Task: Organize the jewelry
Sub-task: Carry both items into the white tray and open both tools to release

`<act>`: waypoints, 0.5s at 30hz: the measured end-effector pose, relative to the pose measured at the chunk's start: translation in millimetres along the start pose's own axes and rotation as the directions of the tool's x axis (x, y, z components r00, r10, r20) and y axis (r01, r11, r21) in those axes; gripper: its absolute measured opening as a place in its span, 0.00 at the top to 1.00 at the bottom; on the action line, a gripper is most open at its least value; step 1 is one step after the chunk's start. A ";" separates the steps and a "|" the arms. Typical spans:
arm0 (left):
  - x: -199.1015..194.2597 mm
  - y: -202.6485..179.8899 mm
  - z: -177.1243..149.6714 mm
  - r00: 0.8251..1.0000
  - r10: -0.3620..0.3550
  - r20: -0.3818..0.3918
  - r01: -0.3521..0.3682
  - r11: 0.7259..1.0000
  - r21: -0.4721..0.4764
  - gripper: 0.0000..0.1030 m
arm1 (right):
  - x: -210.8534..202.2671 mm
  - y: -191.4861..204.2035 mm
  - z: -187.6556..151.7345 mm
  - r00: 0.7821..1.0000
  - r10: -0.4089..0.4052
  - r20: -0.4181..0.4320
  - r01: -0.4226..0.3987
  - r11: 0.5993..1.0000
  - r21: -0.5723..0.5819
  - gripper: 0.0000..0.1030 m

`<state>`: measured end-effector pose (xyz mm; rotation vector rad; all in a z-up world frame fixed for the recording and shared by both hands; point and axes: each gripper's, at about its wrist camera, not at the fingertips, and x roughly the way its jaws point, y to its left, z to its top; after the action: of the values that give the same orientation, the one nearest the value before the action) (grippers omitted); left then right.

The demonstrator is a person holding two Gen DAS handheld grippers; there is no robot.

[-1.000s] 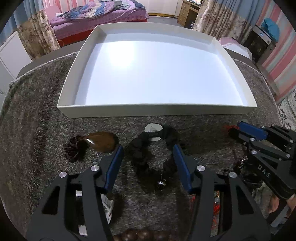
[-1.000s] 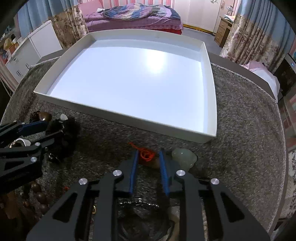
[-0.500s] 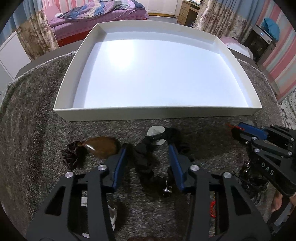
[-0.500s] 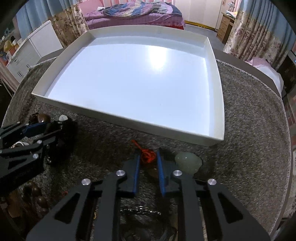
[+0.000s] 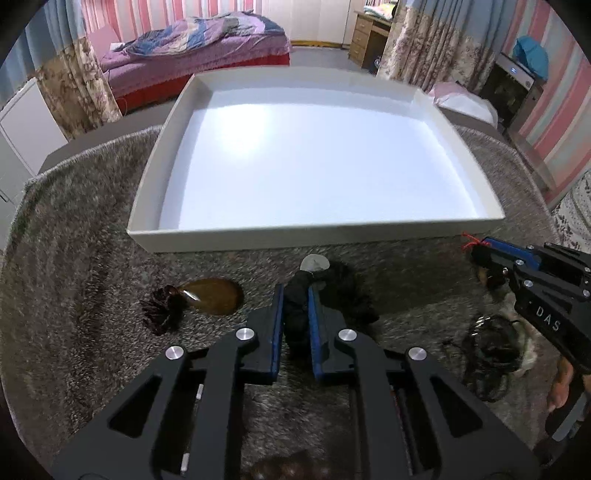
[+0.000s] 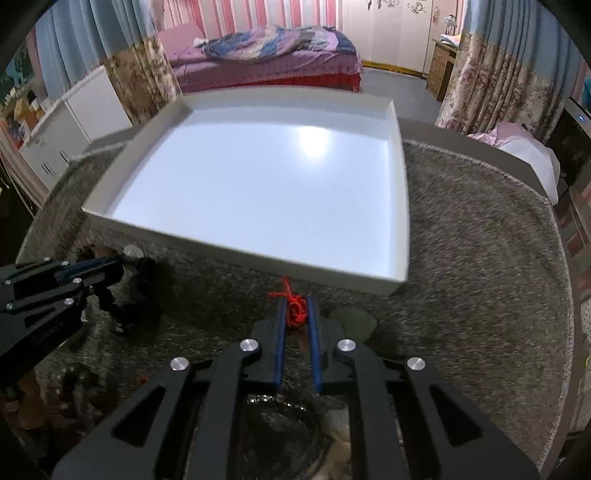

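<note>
Two claws closing, left claw pinching black beads, right claw pinching red cord

Home bedroom, my wrist cams both confirm. Bed at 12 o'clock with purple sheets and a rumpled striped quilt. Pink-striped wallpaper behind it. Blue-and-floral curtains at 2 o'clock, another pair at 10. Wooden drawer unit at 1 o'clock, white cabinets at 9–10. I'm working on a shaggy grey rug over a tabletop, white shallow tray dead ahead. Dark appliance with a blue cloth on top at 2 o'clock in my left cam.
</note>
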<state>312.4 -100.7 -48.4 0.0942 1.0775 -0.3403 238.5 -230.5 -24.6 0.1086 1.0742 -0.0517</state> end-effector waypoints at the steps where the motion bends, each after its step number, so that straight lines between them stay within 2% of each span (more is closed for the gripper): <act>1: -4.9 -0.3 0.9 1.000 -0.004 0.008 0.004 1.000 -0.003 0.90 | -6.3 -2.5 1.8 1.000 0.002 0.010 -0.002 1.000 0.005 0.90; 4: -20.5 -4.6 6.8 1.000 -0.012 0.025 0.013 1.000 -0.003 0.90 | -23.1 -9.5 11.0 1.000 0.008 0.025 -0.009 1.000 0.014 0.90; 8: -51.4 -6.8 16.3 0.997 0.032 0.065 -0.034 0.999 0.027 0.90 | -38.5 -13.0 37.7 1.000 0.007 0.026 -0.008 1.000 0.018 0.90; 13: -82.6 -12.2 50.1 0.988 0.060 0.139 -0.066 0.997 0.036 0.90 | -41.9 -16.6 74.3 0.999 0.006 0.034 -0.008 0.999 0.046 0.90; 15: -82.8 -10.2 66.5 0.988 0.047 0.149 -0.051 0.998 0.025 0.90 | -36.6 -16.3 81.4 0.999 0.003 0.042 -0.005 0.999 0.051 0.90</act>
<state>330.1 -107.6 56.5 0.1187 0.9219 -0.3136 290.8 -256.4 45.0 0.1551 1.0314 -0.0780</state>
